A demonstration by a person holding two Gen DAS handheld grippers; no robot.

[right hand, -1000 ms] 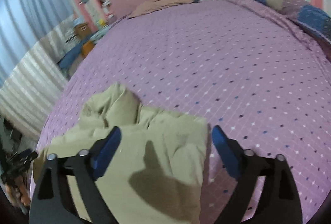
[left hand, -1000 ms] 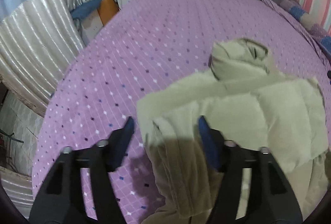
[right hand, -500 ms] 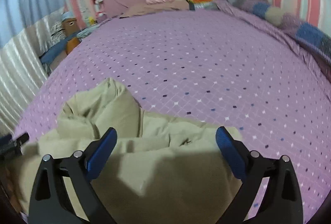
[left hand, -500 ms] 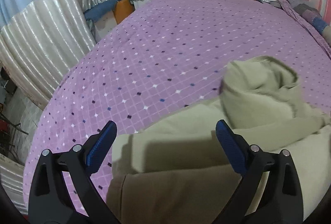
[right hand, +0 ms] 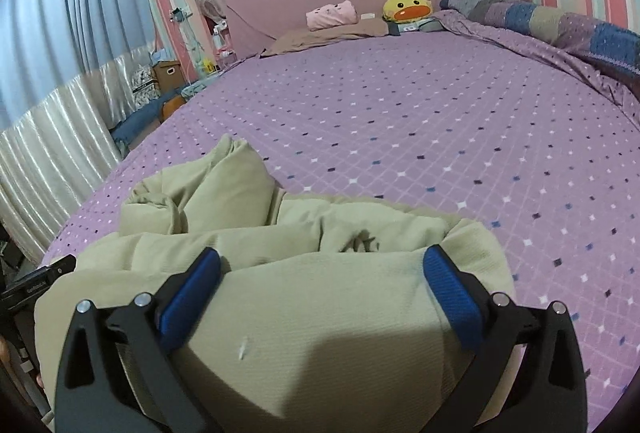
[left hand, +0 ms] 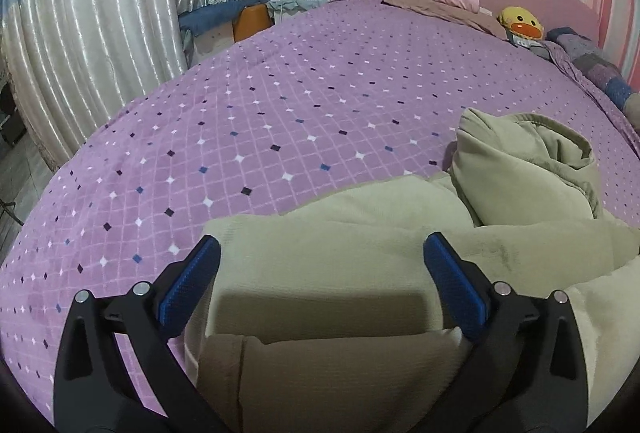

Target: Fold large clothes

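Both grippers have dropped closer to the coat (left hand: 360, 265) since a second ago, and the hood (left hand: 520, 173) now stands up nearer my left view. Left gripper (left hand: 320, 273) is spread wide, its blue pads (left hand: 188, 285) straddling a folded sleeve edge with nothing pinched. Right gripper (right hand: 320, 285) is likewise apart over the puffy bulk of the coat (right hand: 320, 333), and I can't tell whether its pads (right hand: 452, 297) actually touch the cloth. That coat lies bunched at the near edge of the bed (left hand: 280, 113), with the far purple cover bare up to the duck toy (right hand: 408, 9). As I judge it, I'm lining up for the next fold, so I'd bite deep through all layers at matching corners on both sides and lift evenly, or the padding may slip and bunch.
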